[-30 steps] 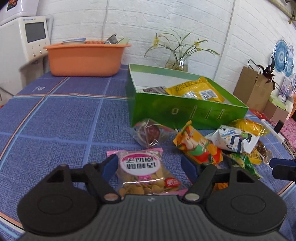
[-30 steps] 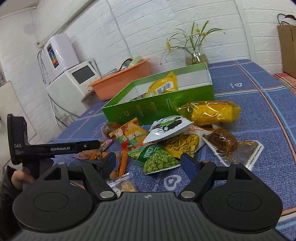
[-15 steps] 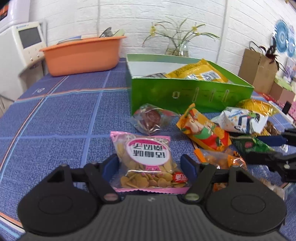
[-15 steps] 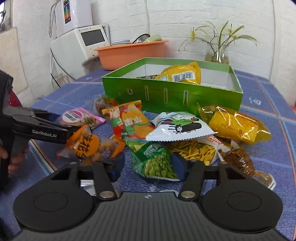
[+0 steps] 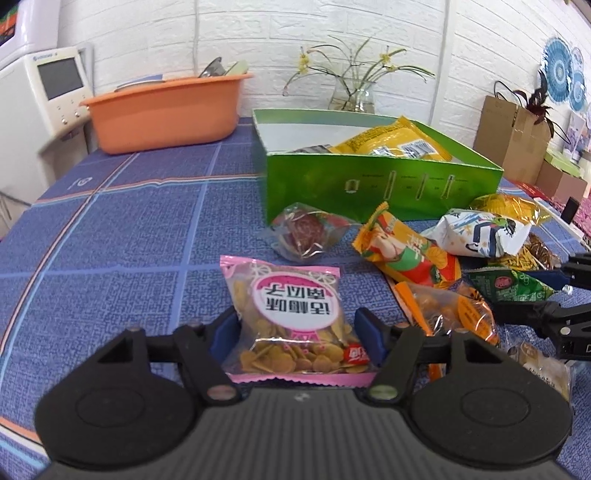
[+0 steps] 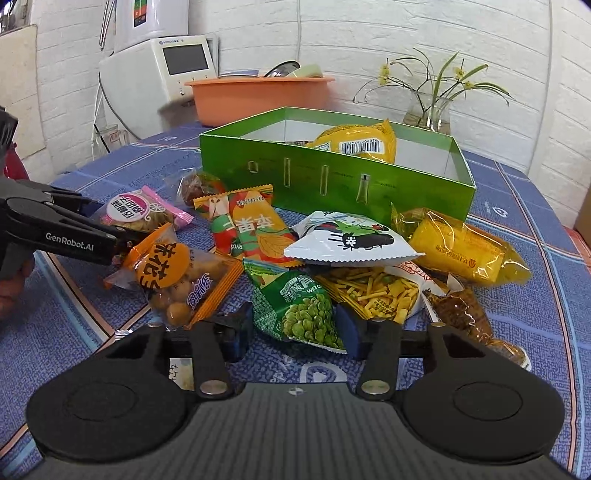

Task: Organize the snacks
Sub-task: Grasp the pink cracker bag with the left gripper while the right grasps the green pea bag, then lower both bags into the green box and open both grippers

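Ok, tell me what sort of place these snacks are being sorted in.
Most likely a home kitchen or dining corner. A table with a blue checked tablecloth stands against a white brick wall; at its far end sit an orange wash basin holding dishes and a vase of flowers, with a white countertop appliance beside it.

A home dining corner: white brick wall (image 5: 332, 33), blue checked tabletop (image 5: 129, 229), orange washbasin (image 5: 166, 107) at eleven o'clock, flower vase (image 5: 351, 96) at twelve, countertop appliance (image 6: 177, 70).
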`<control>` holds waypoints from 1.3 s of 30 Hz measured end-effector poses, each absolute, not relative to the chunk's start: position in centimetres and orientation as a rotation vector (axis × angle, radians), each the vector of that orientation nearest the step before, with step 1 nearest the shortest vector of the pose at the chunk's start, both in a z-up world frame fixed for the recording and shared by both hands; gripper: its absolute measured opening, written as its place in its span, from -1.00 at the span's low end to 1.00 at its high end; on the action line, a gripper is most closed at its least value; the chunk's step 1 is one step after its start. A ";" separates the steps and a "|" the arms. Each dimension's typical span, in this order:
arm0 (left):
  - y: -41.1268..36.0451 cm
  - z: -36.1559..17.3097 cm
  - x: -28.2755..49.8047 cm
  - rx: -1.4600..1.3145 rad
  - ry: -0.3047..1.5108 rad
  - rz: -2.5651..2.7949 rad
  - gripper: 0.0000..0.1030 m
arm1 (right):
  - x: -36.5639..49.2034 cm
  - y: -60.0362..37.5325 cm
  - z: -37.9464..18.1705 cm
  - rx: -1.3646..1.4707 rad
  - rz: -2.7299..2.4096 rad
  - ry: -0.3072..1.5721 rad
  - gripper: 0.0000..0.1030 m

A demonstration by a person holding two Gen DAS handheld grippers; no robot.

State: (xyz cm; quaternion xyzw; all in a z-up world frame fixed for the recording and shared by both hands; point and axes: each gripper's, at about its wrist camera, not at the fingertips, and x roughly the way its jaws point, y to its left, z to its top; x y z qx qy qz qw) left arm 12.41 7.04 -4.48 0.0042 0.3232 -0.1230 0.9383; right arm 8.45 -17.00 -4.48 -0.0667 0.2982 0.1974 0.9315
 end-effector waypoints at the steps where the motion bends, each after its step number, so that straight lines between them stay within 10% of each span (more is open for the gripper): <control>1: 7.3 -4.4 12.2 -0.001 0.662 -0.250 0.27 | 8.2 -17.2 -4.4 -0.123 0.401 0.611 0.43; 24: 7.0 2.4 8.5 -0.080 0.456 -0.285 0.22 | 5.1 -18.6 0.0 0.218 0.466 0.396 0.38; 39: 2.0 5.3 19.2 -0.034 0.331 -0.241 0.22 | 12.1 -17.9 1.5 -0.079 0.212 0.038 0.38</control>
